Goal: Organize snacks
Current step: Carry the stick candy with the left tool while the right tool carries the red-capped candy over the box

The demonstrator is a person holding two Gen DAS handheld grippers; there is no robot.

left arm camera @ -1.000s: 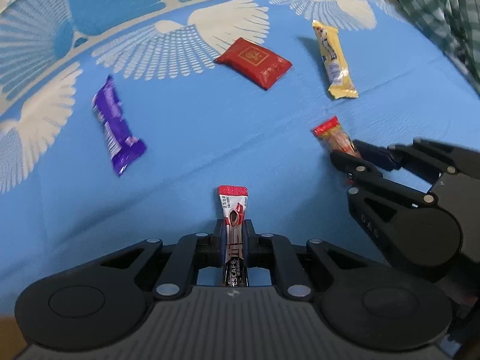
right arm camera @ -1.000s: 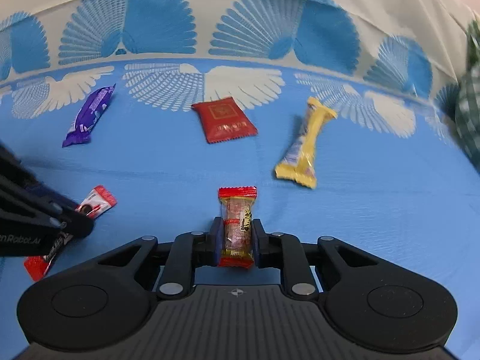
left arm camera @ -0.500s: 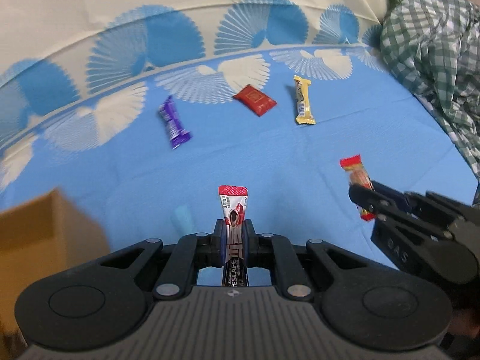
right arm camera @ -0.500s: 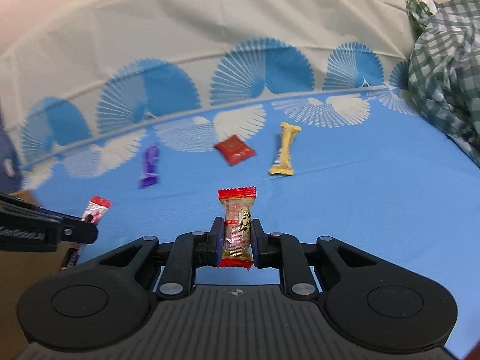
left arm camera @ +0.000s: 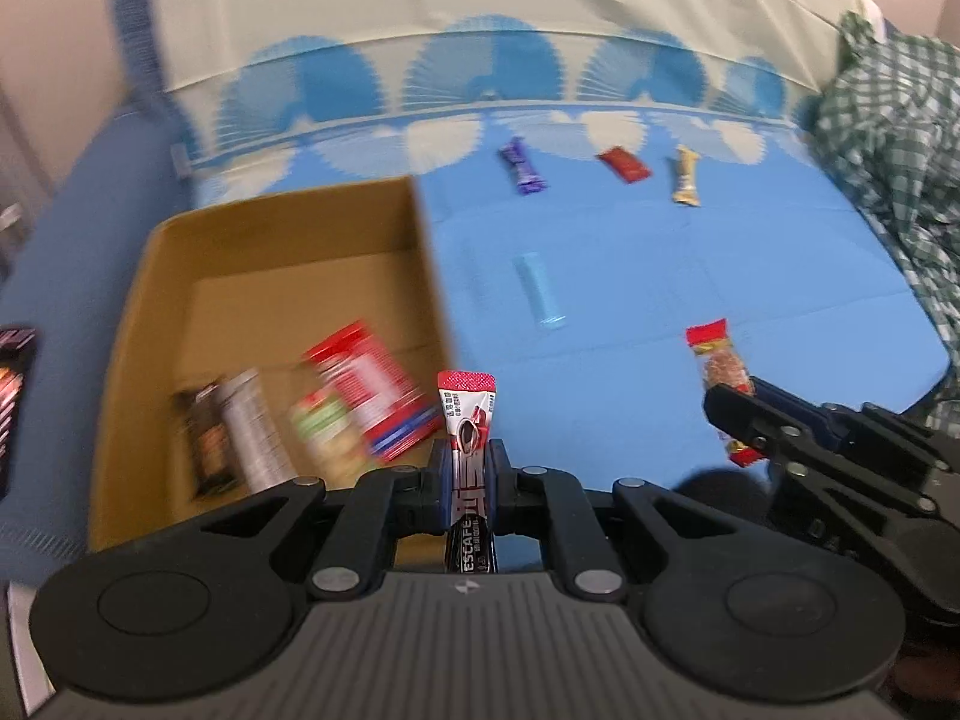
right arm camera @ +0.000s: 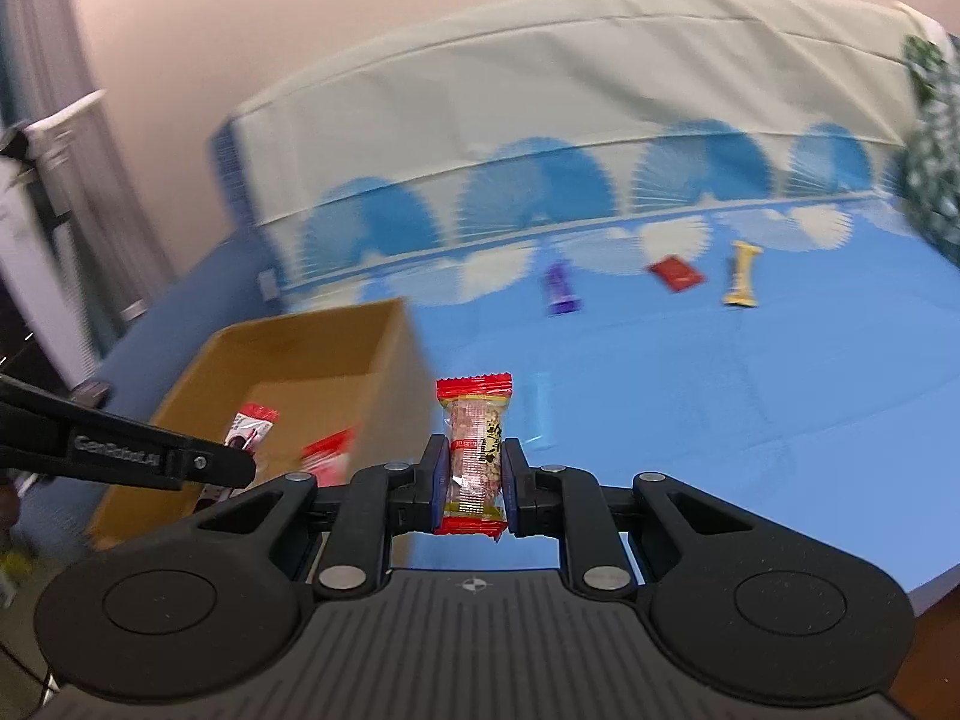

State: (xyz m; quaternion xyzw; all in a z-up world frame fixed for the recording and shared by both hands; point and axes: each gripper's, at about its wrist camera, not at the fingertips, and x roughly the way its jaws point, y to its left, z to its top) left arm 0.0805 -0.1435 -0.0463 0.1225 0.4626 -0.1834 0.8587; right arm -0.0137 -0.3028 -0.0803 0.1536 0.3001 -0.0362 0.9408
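My left gripper [left arm camera: 468, 471] is shut on a red and white coffee stick sachet [left arm camera: 467, 414], held upright just right of an open cardboard box [left arm camera: 282, 240]. My right gripper [right arm camera: 475, 480] is shut on a clear snack bar with red ends [right arm camera: 475, 450]; the same bar [left arm camera: 720, 366] shows at the right of the left wrist view. The box [right arm camera: 312, 348] holds several blurred packets [left arm camera: 354, 390]. On the blue cloth farther back lie a purple bar [left arm camera: 523, 167], a red packet [left arm camera: 624, 165], a yellow bar [left arm camera: 685, 183] and a pale blue stick [left arm camera: 540, 291].
The snacks lie on a blue and white fan-patterned cloth [left arm camera: 660, 276] over a table. A green checked cloth [left arm camera: 894, 138] is heaped at the right edge. Left of the box is blue floor or seat [right arm camera: 174, 306], and a white stand [right arm camera: 48, 192] by the wall.
Both grippers have risen and swung left, away from the loose snacks, each still holding its snack. The cardboard box has come into view below and left.
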